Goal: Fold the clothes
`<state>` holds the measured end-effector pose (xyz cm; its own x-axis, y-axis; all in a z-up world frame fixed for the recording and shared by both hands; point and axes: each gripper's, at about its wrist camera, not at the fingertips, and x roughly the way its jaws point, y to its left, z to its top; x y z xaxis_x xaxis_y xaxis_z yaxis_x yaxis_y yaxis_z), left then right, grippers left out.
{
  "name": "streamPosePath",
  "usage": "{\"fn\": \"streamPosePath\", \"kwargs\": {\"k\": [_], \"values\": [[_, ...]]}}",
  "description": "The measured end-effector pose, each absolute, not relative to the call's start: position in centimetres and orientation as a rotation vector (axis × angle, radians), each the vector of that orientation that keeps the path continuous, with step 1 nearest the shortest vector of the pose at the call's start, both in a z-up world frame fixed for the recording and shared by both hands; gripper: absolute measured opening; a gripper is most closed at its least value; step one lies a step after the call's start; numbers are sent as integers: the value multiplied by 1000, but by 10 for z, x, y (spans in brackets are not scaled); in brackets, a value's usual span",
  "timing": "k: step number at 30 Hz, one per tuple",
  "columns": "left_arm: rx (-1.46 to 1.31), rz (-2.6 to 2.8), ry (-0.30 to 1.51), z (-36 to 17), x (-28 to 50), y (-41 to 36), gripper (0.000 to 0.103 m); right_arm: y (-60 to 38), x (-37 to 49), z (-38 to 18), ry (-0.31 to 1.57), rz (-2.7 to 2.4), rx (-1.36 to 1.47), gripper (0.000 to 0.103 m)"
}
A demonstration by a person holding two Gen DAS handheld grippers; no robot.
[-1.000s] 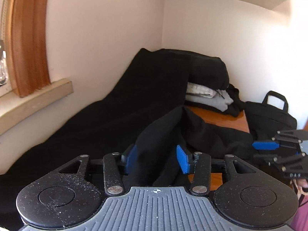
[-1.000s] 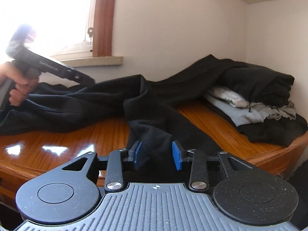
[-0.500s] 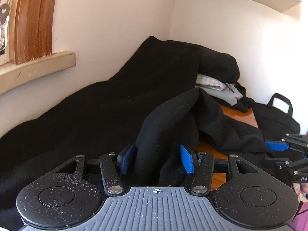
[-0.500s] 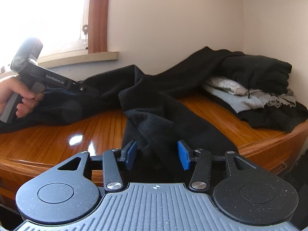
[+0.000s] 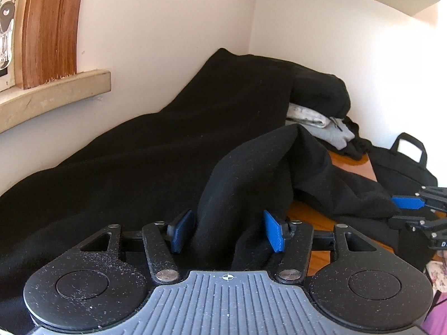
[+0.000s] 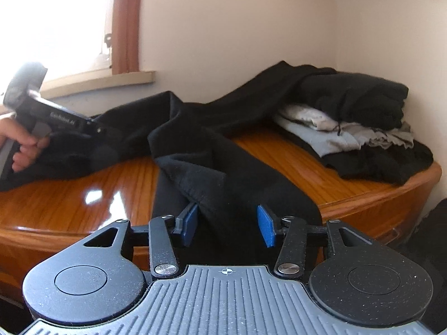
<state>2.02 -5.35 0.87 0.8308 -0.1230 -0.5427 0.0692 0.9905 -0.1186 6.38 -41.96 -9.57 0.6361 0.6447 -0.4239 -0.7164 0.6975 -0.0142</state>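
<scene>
On the left, the left gripper (image 5: pixel 227 231) is seen with its fingers (image 5: pixel 181 231) spread. They have just been opening, and a fold of the black garment (image 5: pixel 245 173) still stands between them, though no firm pinch is shown. Compared with a second ago, the gripper has been lowered and the cloth let down toward the desk (image 6: pixel 83 195). Further right, the right gripper (image 6: pixel 226 226) has also been opened within the last second; its fingers (image 6: pixel 266 229) are parted around another strip of the same garment, which hangs over the desk's front edge. A release of both ends is judged to be under way, so that the garment can be laid out for folding.

The left wrist view alone shows a black bag (image 5: pixel 402 164) beyond the desk. Only the right wrist view shows the person's hand (image 6: pixel 19 142) on the left gripper's handle, the bright window (image 6: pixel 56 19), and the pile of clothes (image 6: pixel 357 131) in full.
</scene>
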Motion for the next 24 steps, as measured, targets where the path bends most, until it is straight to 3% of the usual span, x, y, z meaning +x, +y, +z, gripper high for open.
{"fn": "streamPosePath", "kwargs": {"k": [1, 2, 3, 4, 6, 10, 13, 24], "values": [[-98, -103, 577, 9, 20, -53, 60, -419, 63, -96, 407, 784, -192, 46], [-100, -104, 572, 9, 19, -53, 60, -419, 64, -95, 410, 791, -187, 35], [-103, -104, 566, 9, 18, -52, 60, -419, 65, -94, 409, 793, -184, 14], [-105, -104, 558, 10, 17, -52, 59, -419, 65, -92, 403, 786, -185, 10], [-114, -105, 537, 11, 14, -50, 56, -420, 66, -87, 391, 771, -188, 9], [-142, -127, 507, 13, 9, -46, 24, -426, 68, -67, 333, 672, -226, 6], [-173, -154, 491, 15, 6, -42, 13, -439, 72, -43, 289, 615, -258, 6], [-188, -242, 370, 75, -26, -35, 7, -446, 84, 42, 78, 503, -446, 6]]}}
